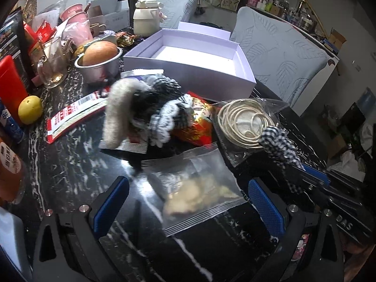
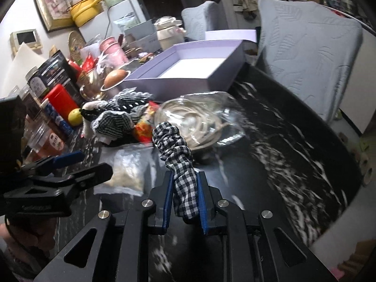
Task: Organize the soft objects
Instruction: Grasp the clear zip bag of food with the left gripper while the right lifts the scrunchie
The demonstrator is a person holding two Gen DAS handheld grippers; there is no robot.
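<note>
My right tongs (image 2: pixel 183 202) pinch a checked scrunchie (image 2: pixel 175 145) above the surface (image 2: pixel 270 155), beside the cord bag (image 2: pixel 202 119). My left tongs (image 1: pixel 185 202) gape wide around nothing, over a clear packet (image 1: pixel 197 183). Only "DAS" (image 1: pixel 343 227) is readable.

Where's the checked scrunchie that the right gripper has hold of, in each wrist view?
Left wrist view: checked scrunchie at right of centre, beside the coiled cord bag, trailing into the right gripper.
Right wrist view: lower centre, its tail pinched between the blue fingers.
Shared landmark: the open lavender box behind it.
</note>
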